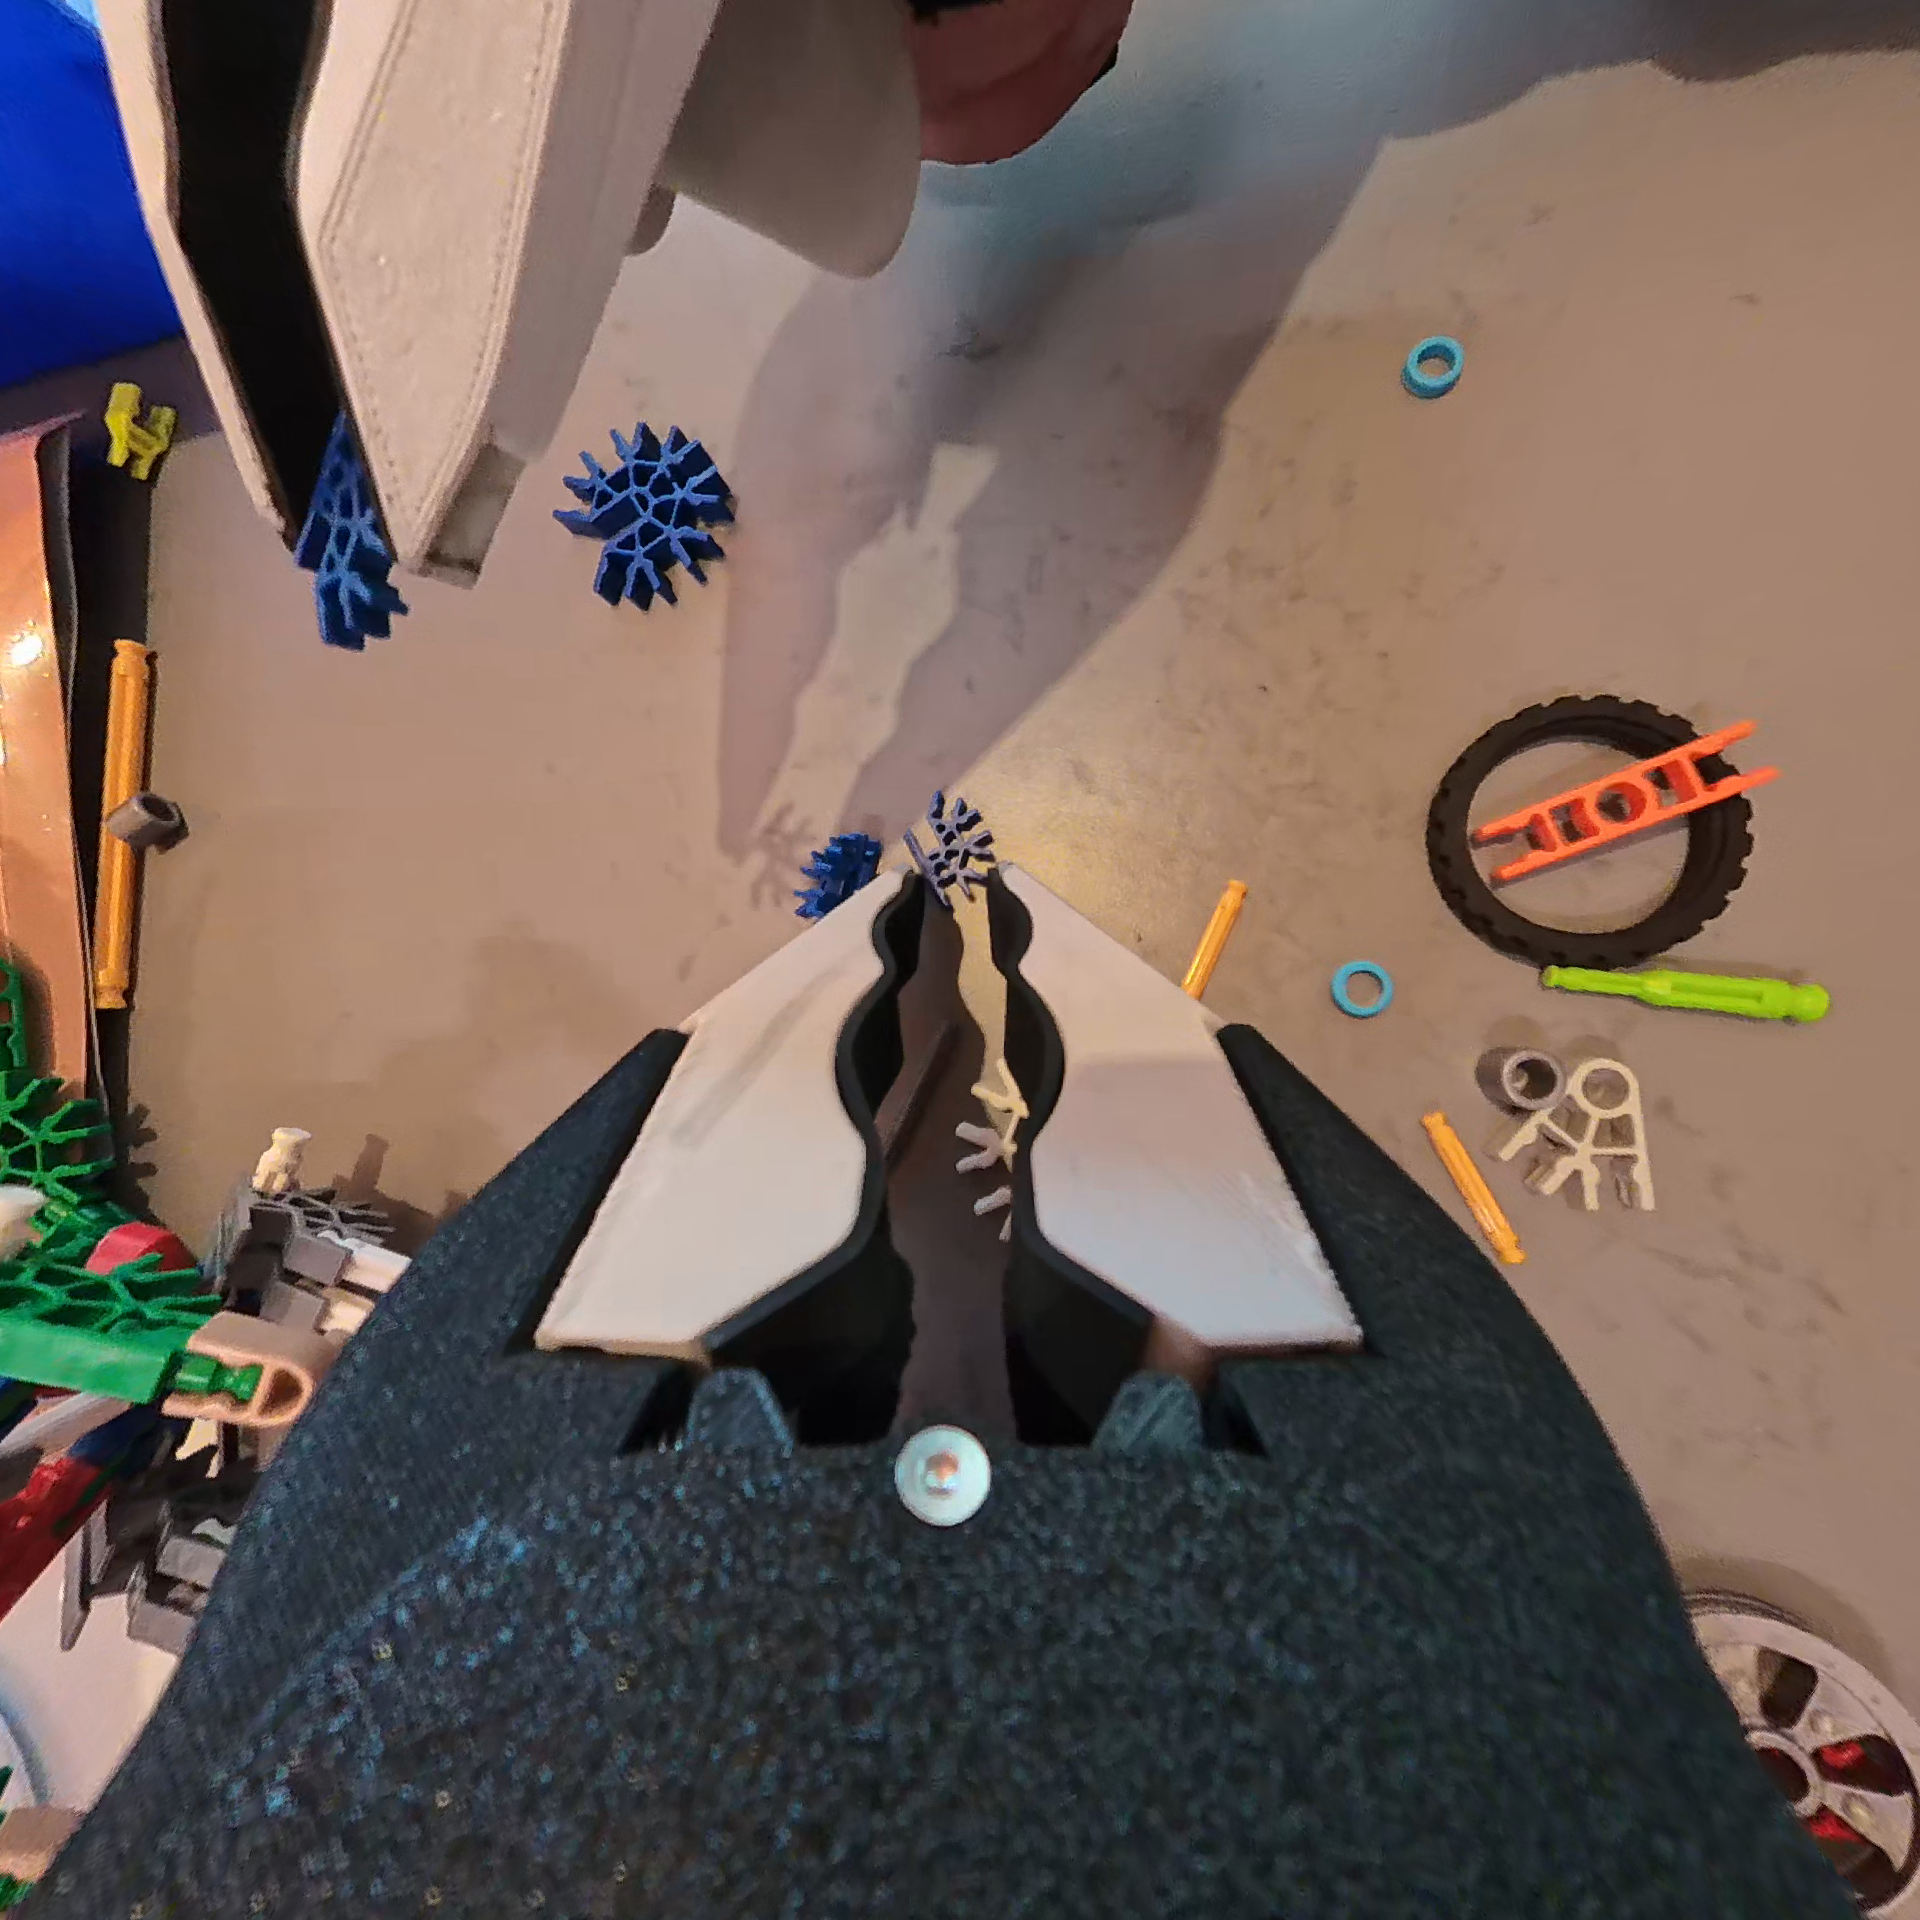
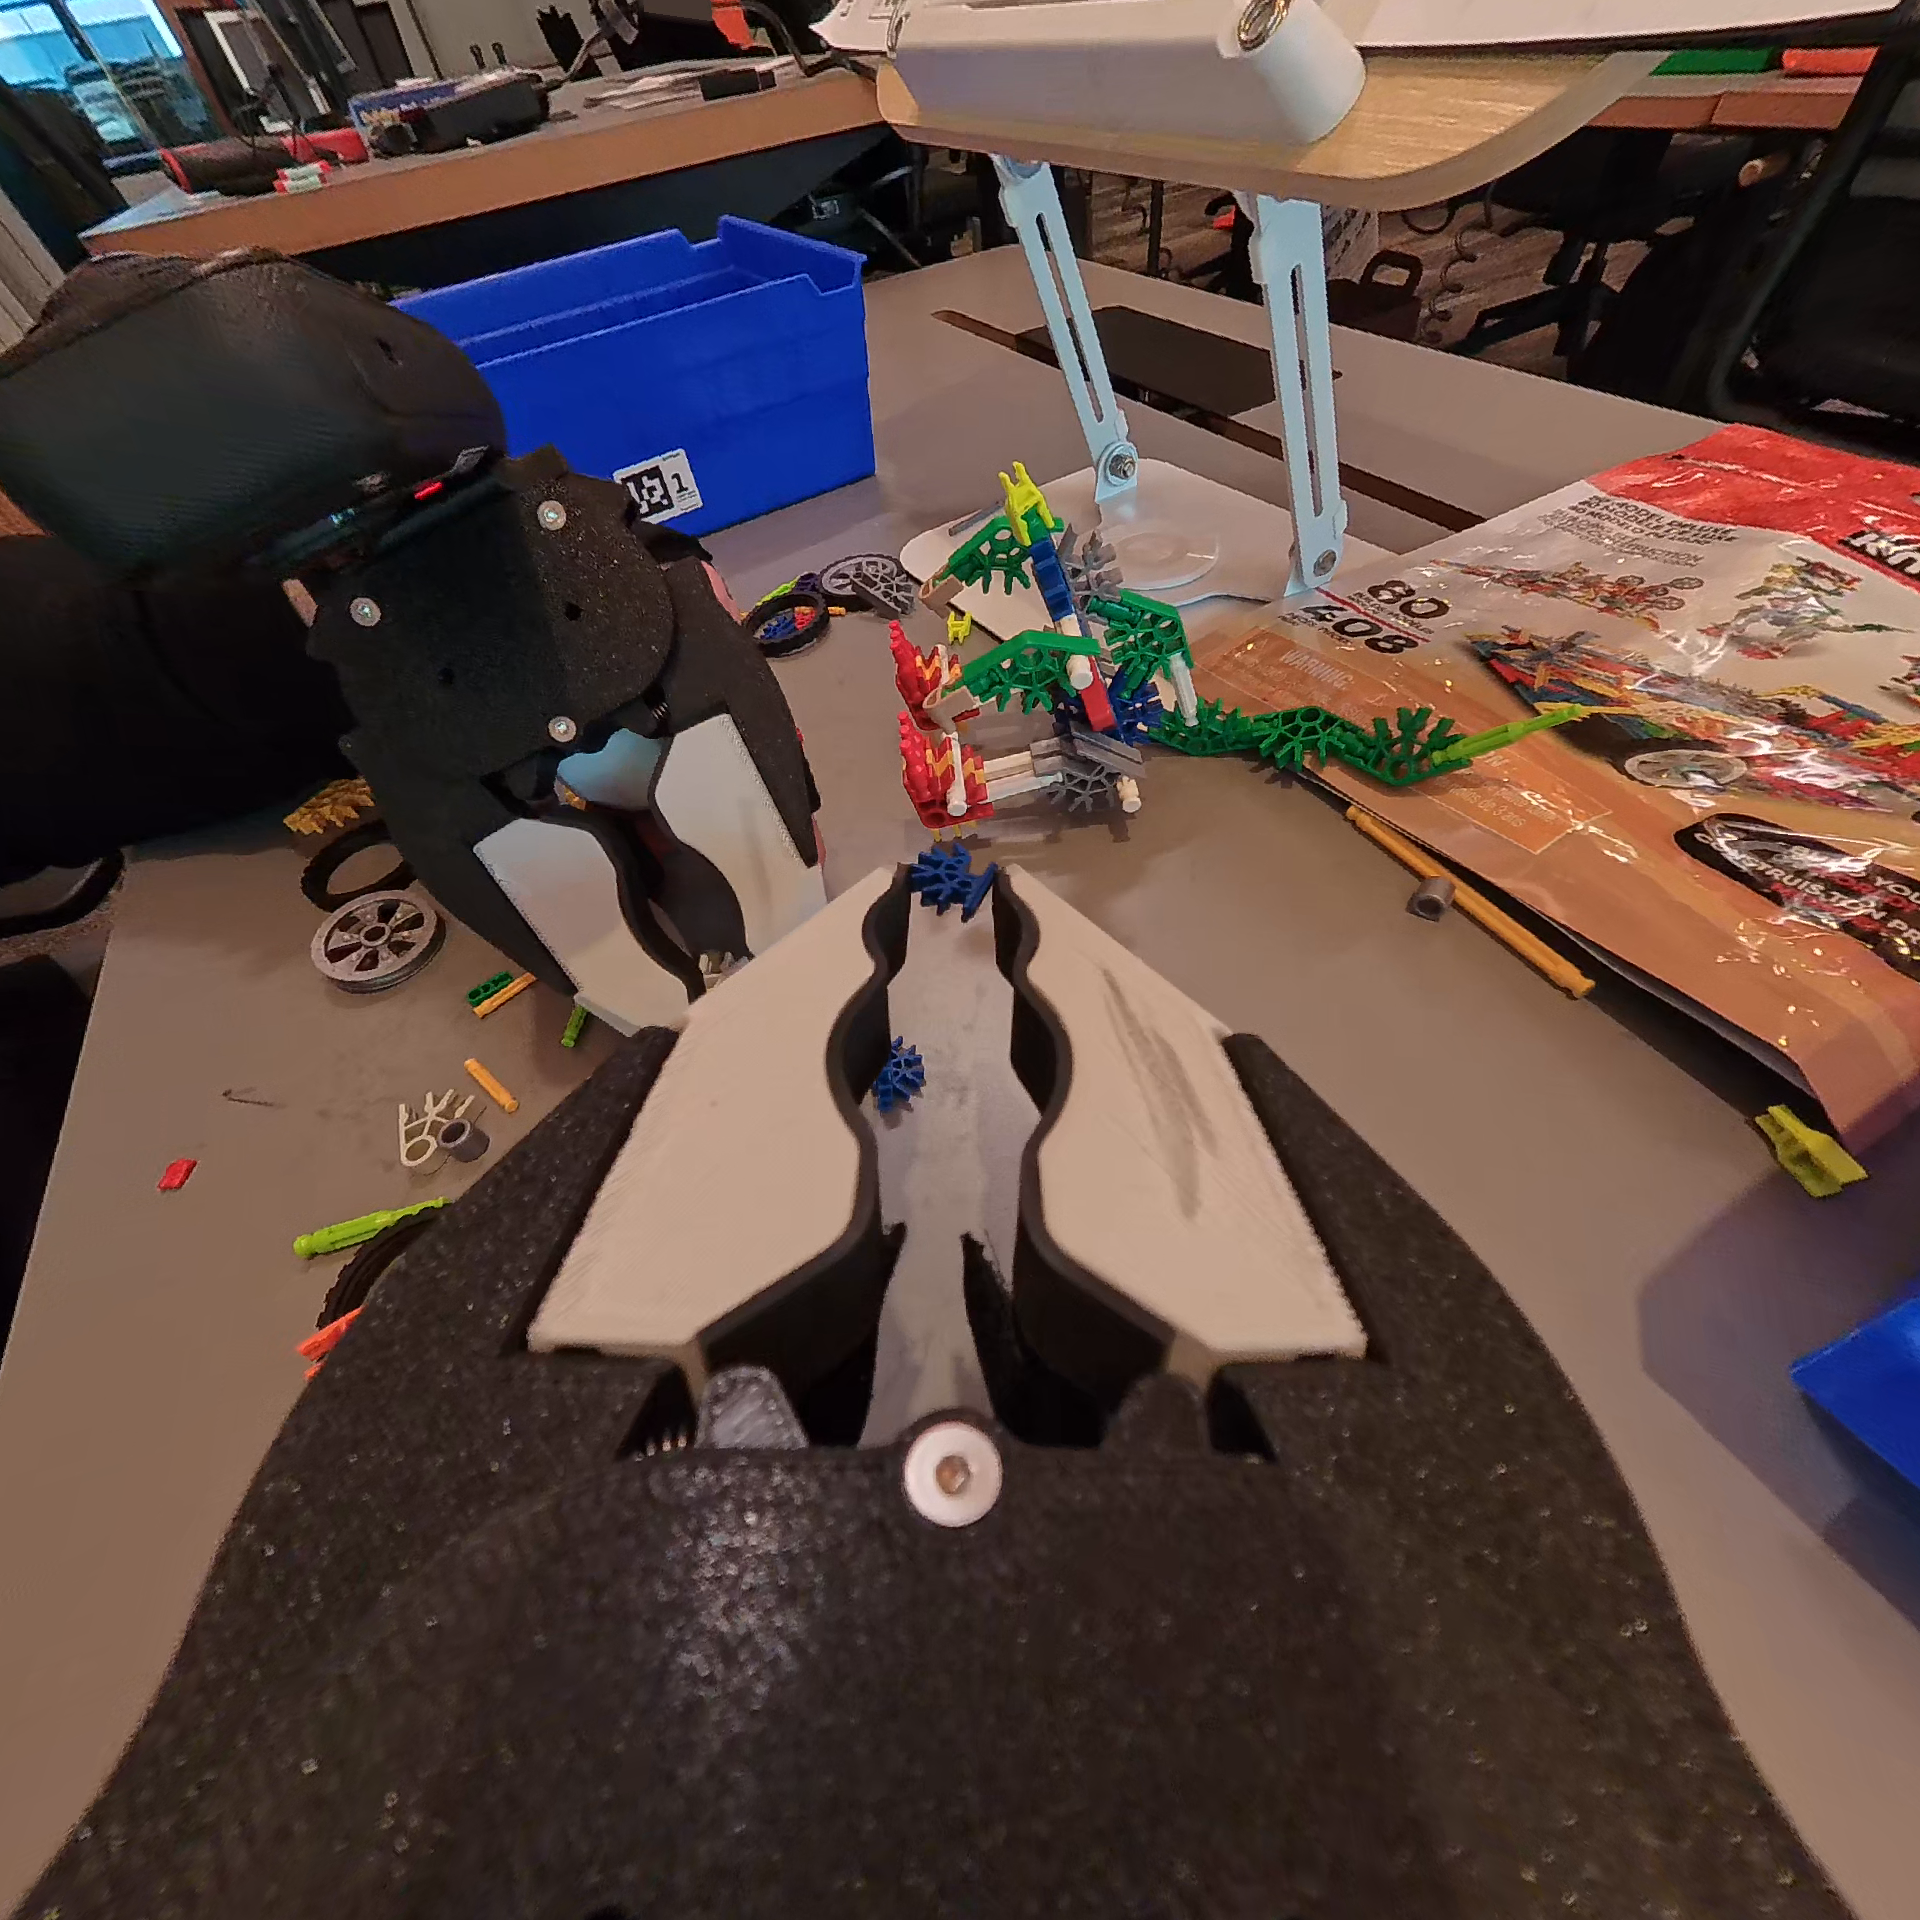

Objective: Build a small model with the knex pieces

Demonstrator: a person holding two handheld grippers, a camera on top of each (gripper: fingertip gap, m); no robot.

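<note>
In the left wrist view my left gripper [image 1: 951, 883] points down at the grey table [image 1: 1247, 582], shut on a small dark blue snowflake connector [image 1: 951, 844]. A second blue connector [image 1: 836, 873] lies just left of its tips. My right gripper [image 1: 390, 520] hangs at the upper left, shut on a blue snowflake connector [image 1: 348, 556], with another blue snowflake connector [image 1: 649, 514] on the table beside it. In the right wrist view my right gripper [image 2: 951, 883] pinches its blue connector [image 2: 948, 878]. The left gripper [image 2: 717, 966] is close on its left.
A model of green, red and white pieces [image 2: 1049, 686] stands ahead, with a blue bin [image 2: 675, 353], a white stand [image 2: 1143, 540] and a printed bag [image 2: 1558, 727] around it. A black tyre [image 1: 1455, 831], a green rod [image 1: 1683, 997], yellow rods and light blue rings lie scattered. Spacing between my two grippers at the tips: around 10 cm.
</note>
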